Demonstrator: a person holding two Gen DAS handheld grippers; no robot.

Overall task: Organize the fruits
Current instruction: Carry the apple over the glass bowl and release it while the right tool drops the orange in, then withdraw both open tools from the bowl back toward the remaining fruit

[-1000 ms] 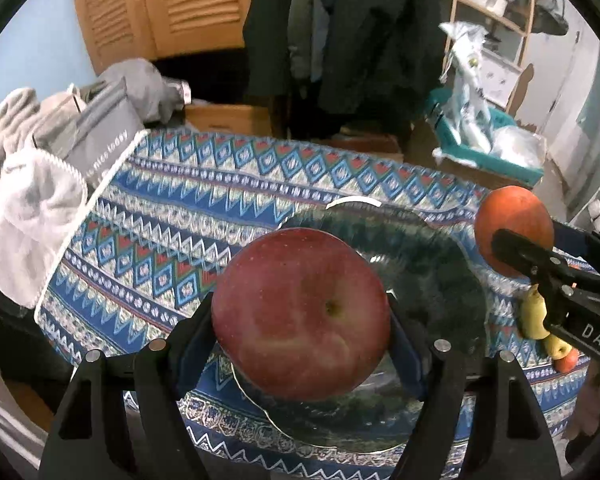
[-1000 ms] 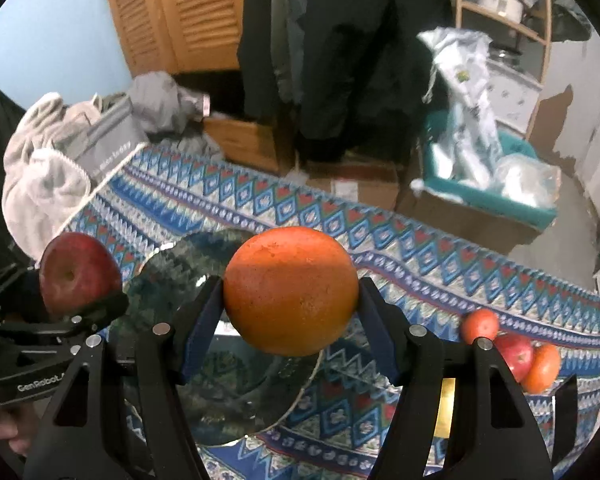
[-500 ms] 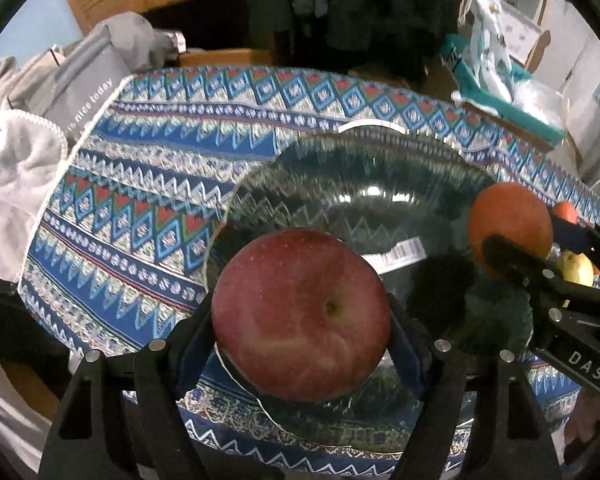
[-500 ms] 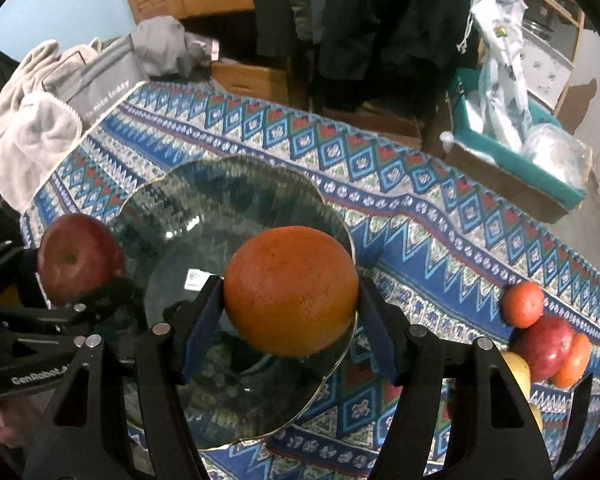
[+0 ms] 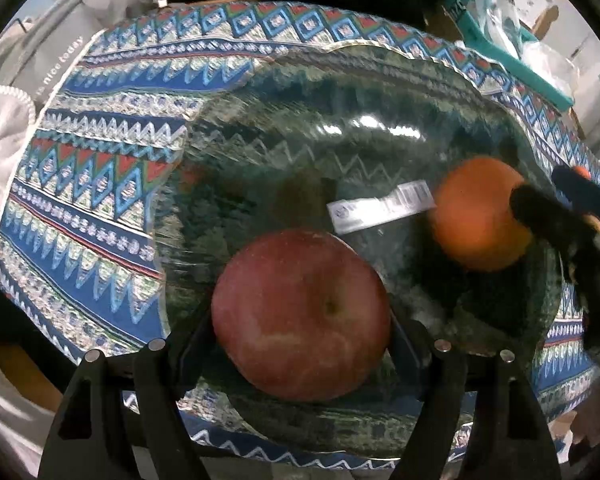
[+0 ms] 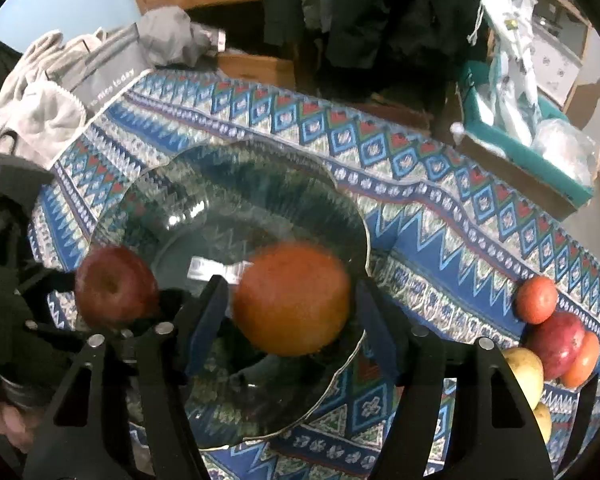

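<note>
Below, the patterned tablecloth [image 6: 440,216] carries a wide glass bowl [image 6: 236,168]. Over its hollow the left gripper [image 5: 302,320] clamps a red apple [image 5: 300,314] between both pads, while the right gripper [image 6: 288,312] flanks an orange [image 6: 292,300] (gaps show beside it, jaws released). More fruit [image 6: 556,340] sits well apart.

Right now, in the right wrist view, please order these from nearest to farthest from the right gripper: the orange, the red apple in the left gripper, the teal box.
1. Orange: between the fingers of the right gripper, over the glass bowl.
2. Red apple: to the left, in the left gripper, at the bowl's left rim.
3. Teal box: upper right, beyond the table's far edge.
</note>
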